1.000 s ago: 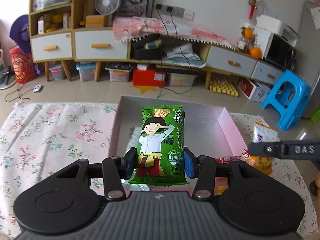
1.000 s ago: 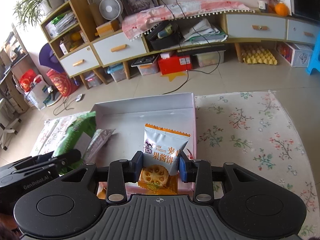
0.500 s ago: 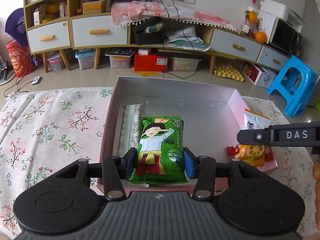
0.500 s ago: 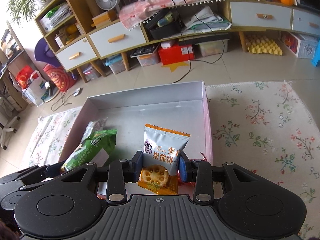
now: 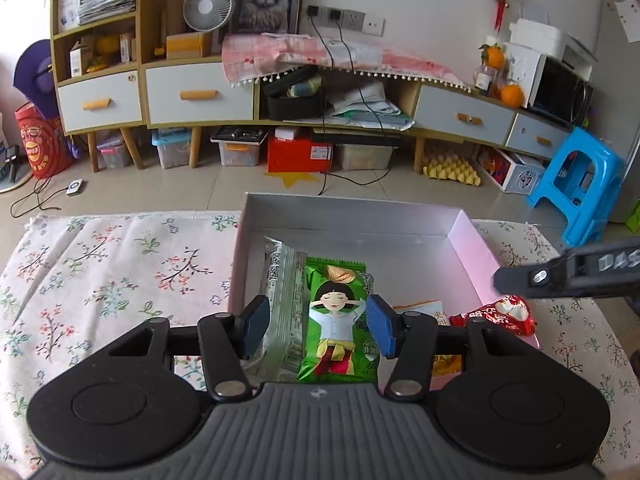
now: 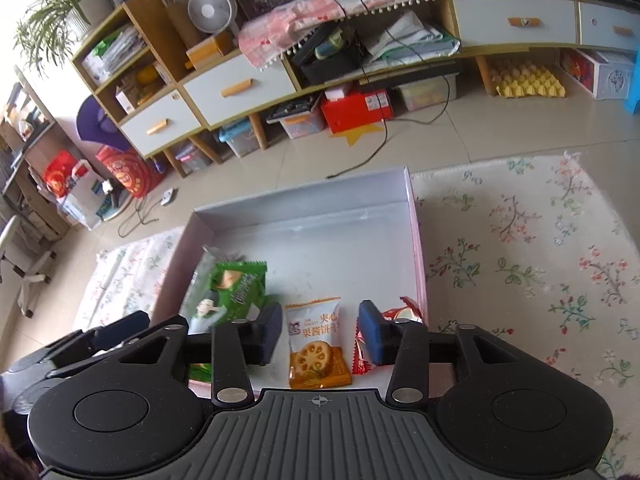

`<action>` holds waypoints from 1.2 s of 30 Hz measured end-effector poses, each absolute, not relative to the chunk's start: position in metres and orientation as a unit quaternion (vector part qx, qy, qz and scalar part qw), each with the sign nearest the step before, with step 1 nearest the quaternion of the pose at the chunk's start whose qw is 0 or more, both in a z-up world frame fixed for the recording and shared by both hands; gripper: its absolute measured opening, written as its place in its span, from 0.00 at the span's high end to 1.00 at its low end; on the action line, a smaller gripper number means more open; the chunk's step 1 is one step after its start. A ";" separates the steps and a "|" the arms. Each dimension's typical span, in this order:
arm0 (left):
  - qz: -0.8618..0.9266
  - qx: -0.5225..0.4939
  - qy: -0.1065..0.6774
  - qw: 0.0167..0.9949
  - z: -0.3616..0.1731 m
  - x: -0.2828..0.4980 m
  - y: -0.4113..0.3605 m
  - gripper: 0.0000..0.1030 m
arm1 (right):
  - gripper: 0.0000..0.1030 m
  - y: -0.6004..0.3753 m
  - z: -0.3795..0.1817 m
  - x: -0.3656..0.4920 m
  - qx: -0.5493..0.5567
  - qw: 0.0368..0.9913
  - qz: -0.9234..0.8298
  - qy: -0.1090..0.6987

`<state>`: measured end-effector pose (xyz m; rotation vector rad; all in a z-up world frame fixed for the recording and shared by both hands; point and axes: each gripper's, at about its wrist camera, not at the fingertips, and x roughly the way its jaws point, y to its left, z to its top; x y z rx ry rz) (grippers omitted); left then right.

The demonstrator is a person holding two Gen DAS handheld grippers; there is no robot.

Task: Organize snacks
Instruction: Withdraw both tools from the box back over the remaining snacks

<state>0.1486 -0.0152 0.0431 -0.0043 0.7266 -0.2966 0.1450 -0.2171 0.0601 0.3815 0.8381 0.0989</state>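
A green snack packet (image 5: 338,320) lies flat in the grey box (image 5: 348,208) beside a silvery packet (image 5: 282,280). My left gripper (image 5: 319,330) straddles both; its jaws are opening and the left pad stands clear of the green packet. An orange-and-silver biscuit packet (image 6: 316,340) lies on the floor of the box (image 6: 304,200), between the pads of my right gripper (image 6: 320,333). Those jaws are opening too, with gaps on both sides of the packet. A red packet (image 6: 400,312) sits just behind the right pad. The green packet (image 6: 236,292) shows at the left.
The box rests on a floral cloth (image 5: 120,264) that spreads to both sides (image 6: 520,248). The right gripper's finger (image 5: 560,276) reaches in over the red packet (image 5: 500,314). Tiled floor, low cabinets and a blue stool (image 5: 576,184) lie beyond.
Both grippers came down over the box with their packets. Their jaws then spread, and the green packet and the biscuit packet now lie on the box floor.
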 end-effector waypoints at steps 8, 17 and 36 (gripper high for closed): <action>-0.130 -0.004 0.363 0.923 0.055 0.127 -0.008 0.39 | 0.47 -0.225 0.092 0.115 0.205 0.896 0.064 0.389; -0.101 0.001 0.385 0.918 0.066 0.081 -0.006 0.23 | 0.46 -0.234 0.101 0.064 0.204 0.890 0.056 0.405; -0.139 -0.024 0.425 0.894 0.040 0.042 -0.018 0.25 | 0.42 -0.222 0.080 -0.005 0.176 0.886 0.065 0.424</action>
